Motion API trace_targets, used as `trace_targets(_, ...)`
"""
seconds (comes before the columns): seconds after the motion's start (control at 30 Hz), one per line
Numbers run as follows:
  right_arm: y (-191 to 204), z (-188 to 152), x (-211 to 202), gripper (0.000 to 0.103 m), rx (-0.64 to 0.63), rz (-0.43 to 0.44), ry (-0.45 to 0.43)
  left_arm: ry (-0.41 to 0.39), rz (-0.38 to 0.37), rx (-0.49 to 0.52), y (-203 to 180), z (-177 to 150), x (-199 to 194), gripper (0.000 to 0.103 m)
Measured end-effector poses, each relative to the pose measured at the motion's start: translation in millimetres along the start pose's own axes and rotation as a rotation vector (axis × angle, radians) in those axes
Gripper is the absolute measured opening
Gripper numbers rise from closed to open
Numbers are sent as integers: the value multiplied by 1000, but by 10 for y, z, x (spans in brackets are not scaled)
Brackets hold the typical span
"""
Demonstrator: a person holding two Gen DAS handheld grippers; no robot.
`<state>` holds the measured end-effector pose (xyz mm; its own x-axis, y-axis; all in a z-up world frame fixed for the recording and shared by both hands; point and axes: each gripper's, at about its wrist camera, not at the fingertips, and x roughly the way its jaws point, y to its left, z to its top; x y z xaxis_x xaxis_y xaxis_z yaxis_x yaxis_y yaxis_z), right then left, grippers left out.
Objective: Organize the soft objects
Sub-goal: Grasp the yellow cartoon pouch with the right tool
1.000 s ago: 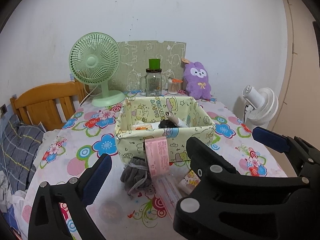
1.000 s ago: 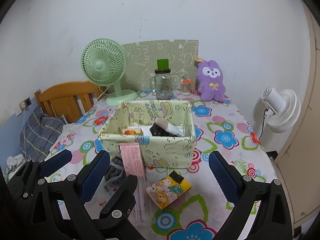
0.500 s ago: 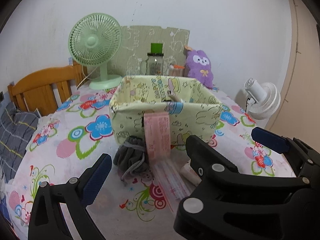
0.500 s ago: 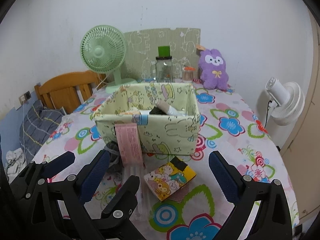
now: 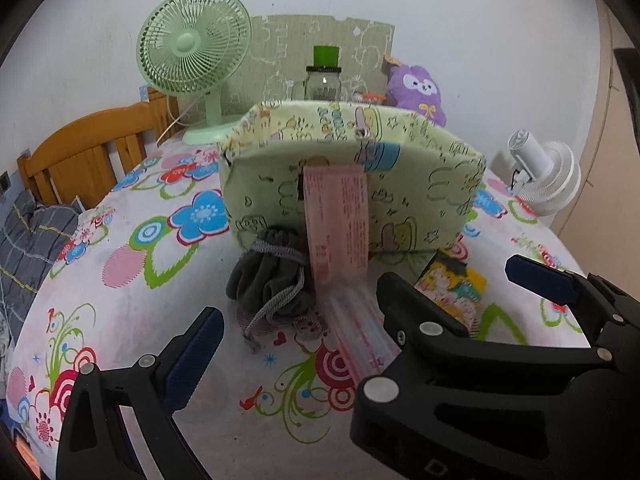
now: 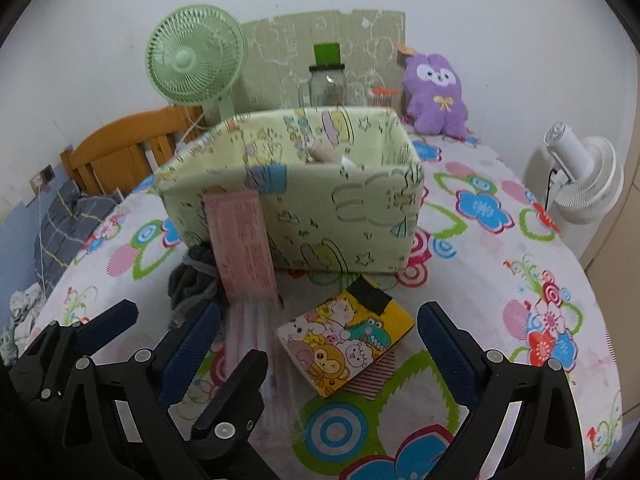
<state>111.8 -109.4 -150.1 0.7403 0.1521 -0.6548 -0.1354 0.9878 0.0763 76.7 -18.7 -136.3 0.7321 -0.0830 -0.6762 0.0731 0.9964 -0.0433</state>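
**Both grippers low over the soft items in front of the bin**

Fingers of the left gripper (image 5: 360, 304) are seen spread wide and empty; its left pad (image 5: 192, 356) is at lower left of the left-wrist view, the other tip far right. Between them, going left to right, three things lie on the table (image 5: 132, 264): the grey pouch (image 5: 272, 280), the pink pack (image 5: 340, 232) and the cartoon pack (image 5: 452, 288). The pouch is slumped against the bin (image 5: 420, 184), its cord trailing toward the camera. The pink pack is propped with its upper end on the bin's front wall and its long axis running toward the gripper, its lower end lost behind the black body of the right gripper.

The right gripper (image 6: 320, 336) is likewise wide open and holds nothing. The cartoon pack (image 6: 348, 344) is framed between its pads, just ahead, lying flat and turned diagonally. By this reckoning the right gripper is nearer the cartoon pack, while the pouch sits ahead of the left gripper's left pad. The bin is judged the likely destination, directly beyond all three.

Compared with a second ago, both cameras are lower and closer: the bin's interior was visible from above then, whereas now mostly its front wall is seen. The items appear unmoved, and both grippers are as wide open as then.
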Motion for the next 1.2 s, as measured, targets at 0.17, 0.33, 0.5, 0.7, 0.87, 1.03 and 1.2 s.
trace_targets(0.17, -58, -19, 140, 100, 16, -12, 29, 27, 0, -1, 0, -13, 112, 100)
trace_targets(0.33, -104, -37, 266, 100, 32, -26, 60, 62, 5, -2, 0, -17, 233, 99)
trace_targets(0.5, -131, -47, 351, 100, 44, -31, 86, 93, 13, 4, -22, -15, 282, 95)
trace_targets(0.7, -187, -58, 422, 99, 71, -29, 119, 125, 20, 7, -52, -10, 340, 95)
trace_targets(0.87, -182, -76, 419, 88, 74, -23, 123, 127, 20, 14, -67, -7, 347, 95)
trace_targets(1.03, -186, -60, 359, 87, 77, -24, 100, 109, 22, 14, -65, 2, 291, 94)
trace_targets(1.2, -154, 15, 240, 87, 77, -25, 56, 71, 34, 5, -13, 67, 200, 94)
